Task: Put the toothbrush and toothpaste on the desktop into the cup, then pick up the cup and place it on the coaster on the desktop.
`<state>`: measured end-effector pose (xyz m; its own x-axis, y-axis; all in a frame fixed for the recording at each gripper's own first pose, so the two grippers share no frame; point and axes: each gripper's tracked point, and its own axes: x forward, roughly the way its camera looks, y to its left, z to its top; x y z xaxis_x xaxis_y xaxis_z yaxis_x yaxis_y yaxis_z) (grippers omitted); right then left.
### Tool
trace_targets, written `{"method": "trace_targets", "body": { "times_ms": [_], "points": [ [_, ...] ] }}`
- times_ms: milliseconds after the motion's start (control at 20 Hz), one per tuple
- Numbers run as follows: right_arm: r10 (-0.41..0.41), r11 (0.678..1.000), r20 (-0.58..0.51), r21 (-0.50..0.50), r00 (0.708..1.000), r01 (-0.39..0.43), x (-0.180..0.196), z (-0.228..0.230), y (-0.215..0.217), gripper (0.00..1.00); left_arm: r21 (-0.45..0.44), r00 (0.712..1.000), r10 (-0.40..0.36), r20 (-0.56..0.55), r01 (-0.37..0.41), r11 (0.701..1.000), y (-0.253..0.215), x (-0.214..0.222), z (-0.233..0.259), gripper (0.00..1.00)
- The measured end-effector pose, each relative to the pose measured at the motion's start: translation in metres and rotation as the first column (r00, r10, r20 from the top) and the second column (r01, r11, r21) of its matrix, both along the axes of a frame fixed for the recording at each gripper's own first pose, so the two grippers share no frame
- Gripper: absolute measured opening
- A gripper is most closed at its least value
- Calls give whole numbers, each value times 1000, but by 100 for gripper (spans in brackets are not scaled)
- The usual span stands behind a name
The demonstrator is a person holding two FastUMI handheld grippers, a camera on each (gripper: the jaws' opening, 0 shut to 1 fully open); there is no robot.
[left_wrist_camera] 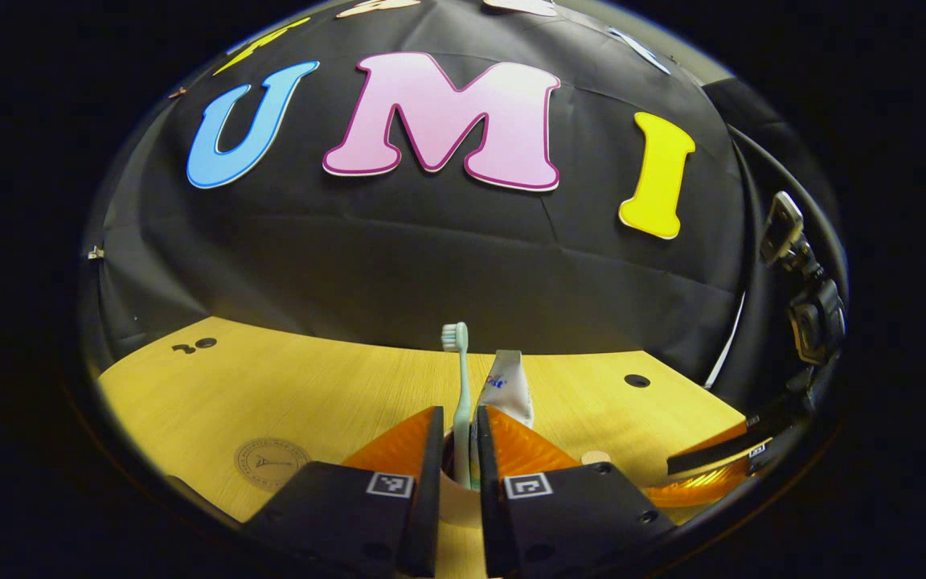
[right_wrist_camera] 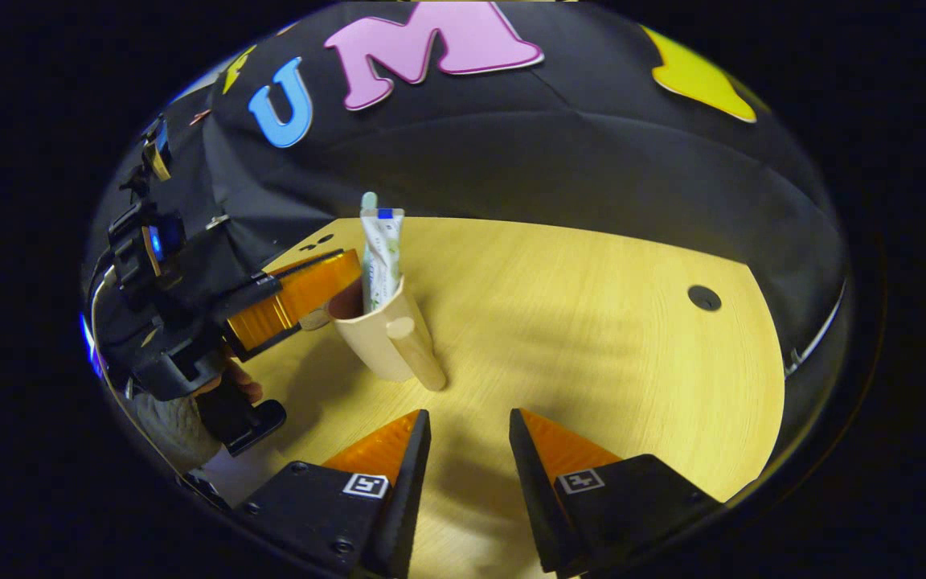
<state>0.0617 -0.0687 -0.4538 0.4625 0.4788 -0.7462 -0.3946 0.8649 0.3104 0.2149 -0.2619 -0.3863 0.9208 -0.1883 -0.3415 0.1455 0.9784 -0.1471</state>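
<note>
Right gripper view: left gripper pinches the cup rim, toothbrush and toothpaste inside; right gripper spread, holding nothing.

Black cloth booth wall behind and around the table, creased, with horizontal fold lines; it curves round both sides. Light yellow wood-grain tabletop in front of it, grain running toward the wall. Small round dark holes in the tabletop: one near the right back corner, another at the far right edge in the left gripper view, a pair near the left back corner. Soft shadows fall across the wood. Lighting from above, bright on the table, dim on the cloth.
</note>
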Motion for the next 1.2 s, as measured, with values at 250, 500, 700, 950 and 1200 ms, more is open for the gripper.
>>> {"method": "trace_targets", "body": {
  "times_ms": [250, 500, 700, 950, 1200],
  "points": [
    [160, 987, -6, -19, 987, -160, 17, 5, 25, 68, 21, 998, -15, -68, 17, 1000, 28, -39, -4, 50],
    [308, 941, -77, -121, 948, -315, 27, -6, 35, 69, 51, 984, -23, -177, 32, 998, 62, -93, -14, 64],
    [370, 914, -140, -121, 918, -387, 35, -15, 54, 69, 73, 972, 16, -235, 1, 997, 93, -132, -18, 65],
    [431, 875, -214, -137, 876, -464, 41, -35, 73, 68, 62, 953, 88, -291, -73, 995, 126, -164, -29, 64],
    [510, 809, -261, -179, 820, -560, 30, -55, 84, 68, 64, 936, 164, -312, -151, 986, 158, -173, -37, 65]
  ]
}}
